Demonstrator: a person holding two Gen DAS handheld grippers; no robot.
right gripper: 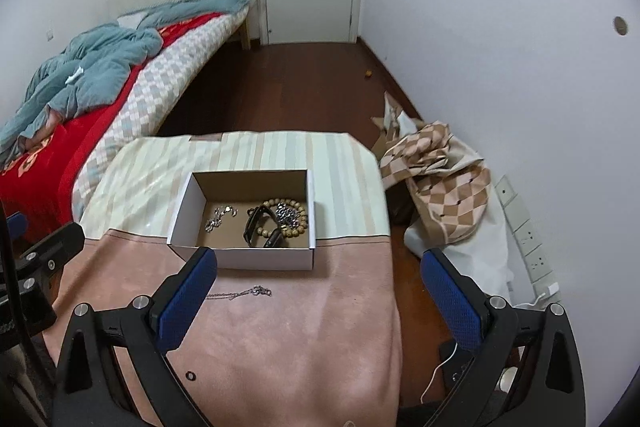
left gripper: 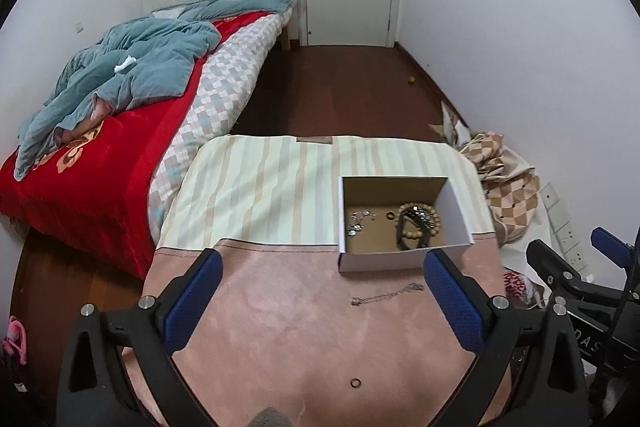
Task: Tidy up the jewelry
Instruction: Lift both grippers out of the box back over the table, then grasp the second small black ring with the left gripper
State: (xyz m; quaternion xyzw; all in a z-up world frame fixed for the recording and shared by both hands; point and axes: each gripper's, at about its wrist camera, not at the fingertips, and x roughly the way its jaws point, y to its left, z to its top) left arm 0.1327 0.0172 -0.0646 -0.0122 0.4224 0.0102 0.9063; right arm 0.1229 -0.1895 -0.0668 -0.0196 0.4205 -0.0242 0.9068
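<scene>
An open cardboard box (left gripper: 454,211) (right gripper: 188,205) stands on the table and holds a wooden bead bracelet (left gripper: 418,223) (right gripper: 294,223), a black band (right gripper: 260,227), a silver chain (left gripper: 360,221) (right gripper: 220,217) and a small ring (left gripper: 389,215). A silver necklace (left gripper: 386,295) (right gripper: 240,293) lies on the pink cloth just in front of the box. A small dark ring (left gripper: 355,383) (right gripper: 191,375) lies nearer me. My left gripper (left gripper: 322,301) is open and empty above the cloth. My right gripper (right gripper: 318,301) is open and empty, right of the necklace.
The table (left gripper: 260,183) has a striped cloth behind and pink cloth in front. A bed (left gripper: 100,155) with a red cover and blue blanket is at left. Checkered fabric (right gripper: 440,167) and power strips (right gripper: 528,235) lie on the floor at right.
</scene>
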